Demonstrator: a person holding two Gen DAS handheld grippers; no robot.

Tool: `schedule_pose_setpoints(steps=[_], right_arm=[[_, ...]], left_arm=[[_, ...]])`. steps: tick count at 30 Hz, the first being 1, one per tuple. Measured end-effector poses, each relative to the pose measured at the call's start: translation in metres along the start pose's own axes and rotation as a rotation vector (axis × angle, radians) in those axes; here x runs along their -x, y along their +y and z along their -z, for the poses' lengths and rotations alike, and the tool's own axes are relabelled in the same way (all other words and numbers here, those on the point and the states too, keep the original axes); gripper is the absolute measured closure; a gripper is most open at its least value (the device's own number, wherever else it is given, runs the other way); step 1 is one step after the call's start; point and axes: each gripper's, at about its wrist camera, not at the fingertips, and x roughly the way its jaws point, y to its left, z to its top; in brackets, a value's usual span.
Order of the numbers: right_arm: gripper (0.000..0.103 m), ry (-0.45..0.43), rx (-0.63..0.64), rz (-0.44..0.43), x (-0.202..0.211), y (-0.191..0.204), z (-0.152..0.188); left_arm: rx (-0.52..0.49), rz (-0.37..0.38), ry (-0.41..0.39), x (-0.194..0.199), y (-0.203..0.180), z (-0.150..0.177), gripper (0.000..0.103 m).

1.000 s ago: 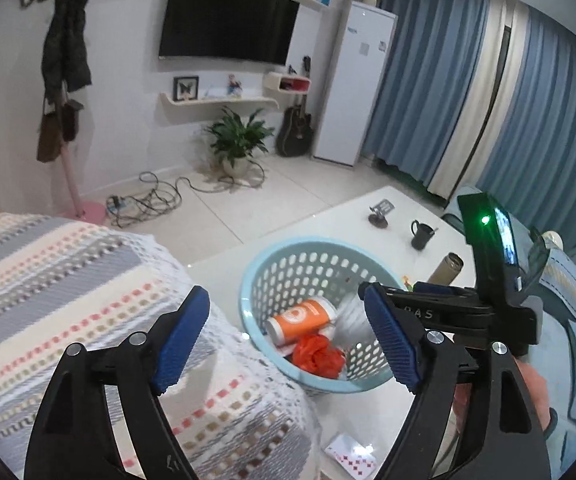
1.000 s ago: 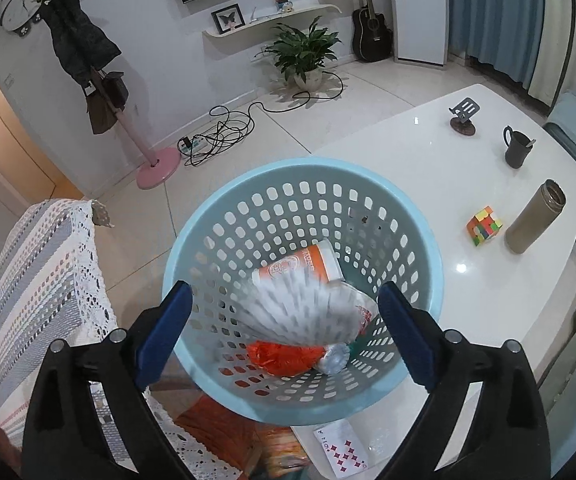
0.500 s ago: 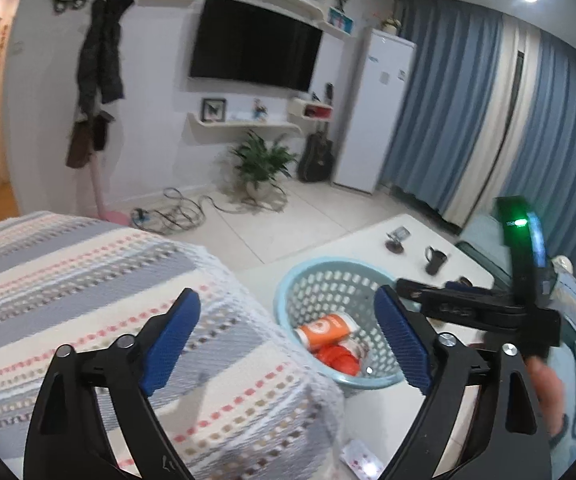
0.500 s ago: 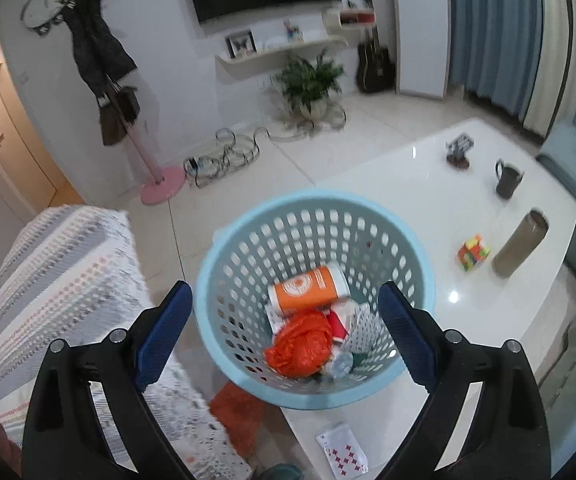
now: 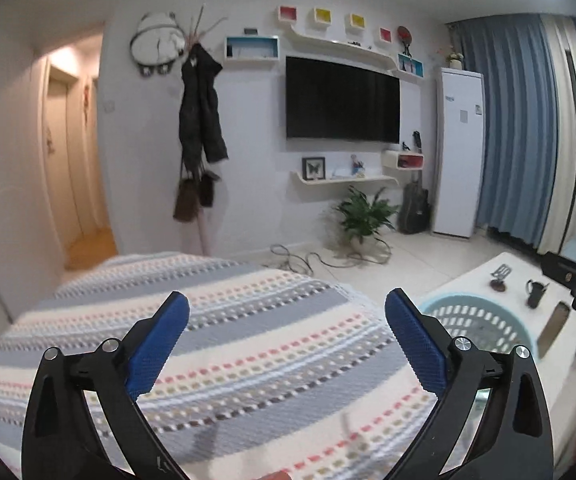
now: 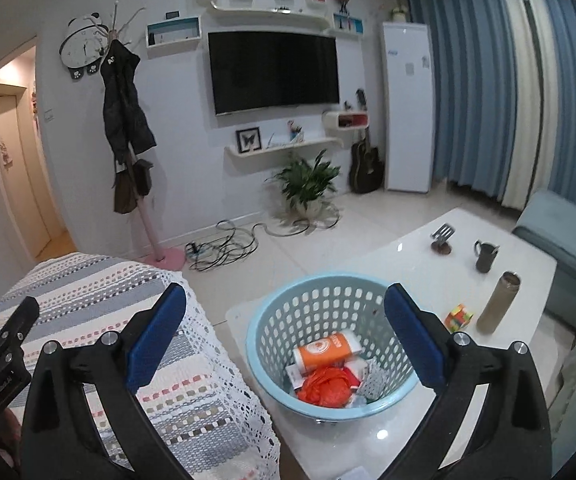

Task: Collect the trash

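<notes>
A light blue perforated basket (image 6: pixel 272 320) stands on the white table (image 6: pixel 415 264). It holds an orange can (image 6: pixel 323 350), a crumpled orange bag (image 6: pixel 323 386) and white scraps. My right gripper (image 6: pixel 286 334) is open and empty, held above and short of the basket. My left gripper (image 5: pixel 286 338) is open and empty over the striped cloth (image 5: pixel 248 320); only the basket's rim (image 5: pixel 475 304) shows at its right. The left gripper's body shows in the right wrist view at the left edge.
On the table stand a black mug (image 6: pixel 483 256), a brown flask (image 6: pixel 499 308), a colour cube (image 6: pixel 459 316) and a phone stand (image 6: pixel 441 238). A striped covered seat (image 6: pixel 100 320) lies left of the table. A blue sofa (image 6: pixel 567 236) is at right. Cables lie on the floor.
Both grippers have pulled up and back from the basket. The white perforated piece that was blurred between my right gripper's fingers now lies in the basket. The left view has swung left over the cloth.
</notes>
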Motion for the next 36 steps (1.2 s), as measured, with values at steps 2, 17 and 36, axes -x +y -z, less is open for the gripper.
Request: schedule_pose_setpoints(steps=[2, 17, 36], right_arm=[[0.008, -0.013, 0.005, 0.017, 0.001, 0.003, 0.002], [0.008, -0.035, 0.037, 0.054, 0.004, 0.020, 0.009], [0.008, -0.017, 0.038, 0.047, 0.002, 0.020, 0.014]], left_arm=[[0.025, 0.025, 0.005, 0.000, 0.003, 0.002, 0.008], [0.090, 0.060, 0.075, -0.008, 0.010, 0.010, 0.008], [0.103, 0.066, 0.087, -0.009, 0.011, 0.012, 0.008]])
